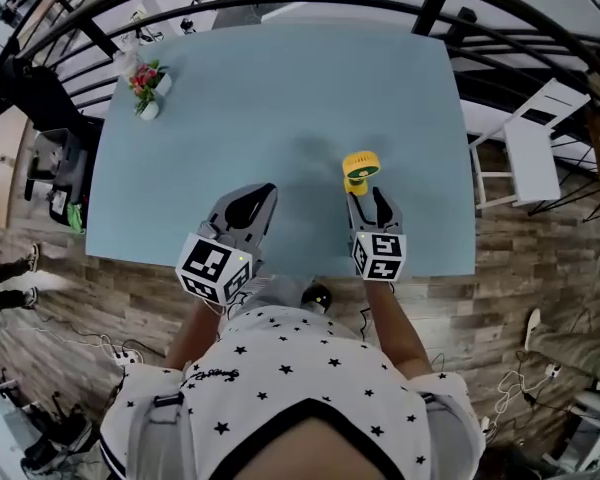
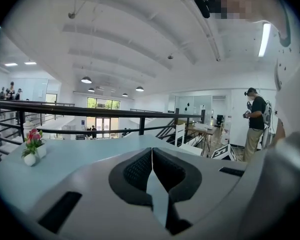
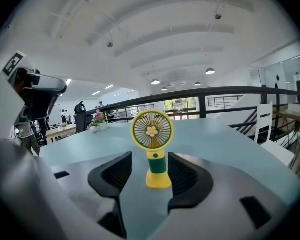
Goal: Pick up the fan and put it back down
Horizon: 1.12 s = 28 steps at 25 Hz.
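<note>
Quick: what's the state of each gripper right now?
Left gripper: closed, jaws together, nothing between them.
Right gripper: open, with the fan standing in the gap and the pads not touching it.

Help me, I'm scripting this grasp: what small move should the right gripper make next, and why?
Probably ease the right gripper forward a little. Its fingers stand apart with the upright fan centred in the gap but untouched, seemingly just at their tips, so closing now might grip poorly.

No words, brands or numbers legible, script on the star-print shirt too blurred to be read, coded square markers borne by left gripper and right gripper.
</note>
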Motion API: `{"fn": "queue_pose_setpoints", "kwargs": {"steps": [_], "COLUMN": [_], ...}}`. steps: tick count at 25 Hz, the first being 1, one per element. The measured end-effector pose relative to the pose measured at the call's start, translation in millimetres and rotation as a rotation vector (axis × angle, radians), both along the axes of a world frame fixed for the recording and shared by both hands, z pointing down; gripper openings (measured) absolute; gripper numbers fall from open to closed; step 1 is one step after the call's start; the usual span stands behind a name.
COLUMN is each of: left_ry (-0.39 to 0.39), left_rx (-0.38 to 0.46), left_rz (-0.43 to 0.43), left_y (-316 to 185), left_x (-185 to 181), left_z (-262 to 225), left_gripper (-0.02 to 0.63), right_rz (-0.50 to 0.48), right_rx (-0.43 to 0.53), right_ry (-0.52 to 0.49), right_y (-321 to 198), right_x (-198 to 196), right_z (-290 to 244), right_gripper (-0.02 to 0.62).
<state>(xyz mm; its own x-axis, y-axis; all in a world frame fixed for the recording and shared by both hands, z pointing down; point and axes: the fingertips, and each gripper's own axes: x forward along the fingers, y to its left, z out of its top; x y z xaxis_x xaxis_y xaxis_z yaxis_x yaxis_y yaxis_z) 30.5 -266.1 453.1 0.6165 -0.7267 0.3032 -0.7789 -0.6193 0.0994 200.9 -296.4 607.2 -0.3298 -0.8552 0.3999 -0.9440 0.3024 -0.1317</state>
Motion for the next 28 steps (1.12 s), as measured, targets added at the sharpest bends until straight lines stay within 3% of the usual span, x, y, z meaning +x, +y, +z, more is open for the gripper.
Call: {"fn": "queue_pose_setpoints", "kwargs": {"steps": [7, 24, 28], "left_ry": [-0.019, -0.011, -0.017], "left_rx": [-0.034, -0.057, -0.058], "left_rz": [-0.05, -0.13, -0.138], "left_y": [-9.0, -19.2, -20.0], "left_x": [-18.6, -56.7, -63.1], "left_z": [13.4, 17.6, 18.2], "left_gripper": [0.029, 0.029, 0.029], "right_rz": [0.015, 0.011, 0.003], "right_rx": [-0.042, -0.034, -0.023], "right_ry": [0.045, 0.152, 0.16], "right_y": [-23.8, -58.8, -62.7], "right_x": [0.0, -6.4, -10.8], "right_z": [28.5, 47.9, 48.4], "right_gripper": [0.209, 0.21, 0.177]}}
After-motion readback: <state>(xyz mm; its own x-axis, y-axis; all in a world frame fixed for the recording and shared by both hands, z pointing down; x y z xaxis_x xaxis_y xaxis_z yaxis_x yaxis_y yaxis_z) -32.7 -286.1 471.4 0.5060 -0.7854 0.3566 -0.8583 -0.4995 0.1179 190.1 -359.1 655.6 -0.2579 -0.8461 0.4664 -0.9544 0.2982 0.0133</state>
